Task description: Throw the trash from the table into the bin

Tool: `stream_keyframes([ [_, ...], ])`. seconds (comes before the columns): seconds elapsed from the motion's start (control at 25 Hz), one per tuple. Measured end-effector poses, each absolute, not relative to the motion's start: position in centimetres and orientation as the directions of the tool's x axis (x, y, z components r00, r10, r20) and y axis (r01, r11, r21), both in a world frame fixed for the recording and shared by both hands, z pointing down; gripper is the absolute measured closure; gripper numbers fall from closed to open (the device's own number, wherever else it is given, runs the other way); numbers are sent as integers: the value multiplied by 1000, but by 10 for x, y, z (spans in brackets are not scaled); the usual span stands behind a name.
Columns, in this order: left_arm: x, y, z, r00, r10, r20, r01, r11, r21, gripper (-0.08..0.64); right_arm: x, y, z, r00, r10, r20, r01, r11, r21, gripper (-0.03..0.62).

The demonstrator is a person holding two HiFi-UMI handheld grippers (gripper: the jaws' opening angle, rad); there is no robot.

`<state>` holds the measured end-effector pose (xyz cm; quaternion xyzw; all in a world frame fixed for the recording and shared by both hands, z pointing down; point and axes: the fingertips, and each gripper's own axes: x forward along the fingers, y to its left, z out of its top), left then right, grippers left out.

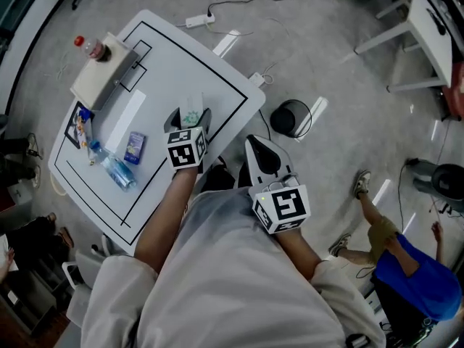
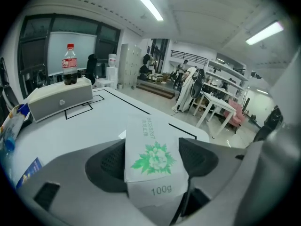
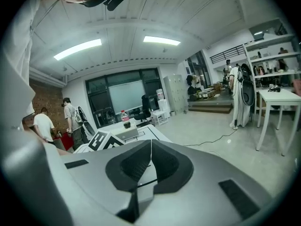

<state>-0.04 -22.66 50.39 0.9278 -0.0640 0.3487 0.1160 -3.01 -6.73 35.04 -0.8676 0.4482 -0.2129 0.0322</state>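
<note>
My left gripper [image 1: 191, 114] is shut on a white paper packet [image 2: 150, 154] printed with a green flower; the packet [image 1: 191, 112] sticks up between the jaws over the white table [image 1: 217, 78]. My right gripper [image 1: 262, 151] is shut with nothing between its jaws and hangs off the table's near edge; in its own view the right gripper [image 3: 150, 147] shows its pads pressed together. A black round bin [image 1: 291, 117] stands on the floor just beyond the table's right corner. On the table lie a plastic bottle [image 1: 114, 168], a small blue packet [image 1: 134, 148] and a colourful wrapper [image 1: 82, 124].
A beige box [image 1: 101, 75] carries a red-capped cola bottle [image 1: 92, 47] at the table's far left. A power strip and cable [image 1: 199, 20] lie on the floor behind. A person in blue [image 1: 406, 263] sits at the right, near white desks [image 1: 417, 31].
</note>
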Motion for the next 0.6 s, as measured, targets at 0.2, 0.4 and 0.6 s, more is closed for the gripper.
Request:
stream_keyframes([
  [0.2,24,-198,506,744,15,668,-129,-978,165,219,-12,-48,354,530,-774,346,-739,-621,-259,572],
  [0.4,42,-176,506,741,42,671,-89,-983,159,219,3,-31,355,548,-760,350,-718,-642,-269,572],
  [0.6,61,-153,509,734,71,675,-53,-986,161,219,18,-11,357,568,-743,354,-695,-664,-277,572],
])
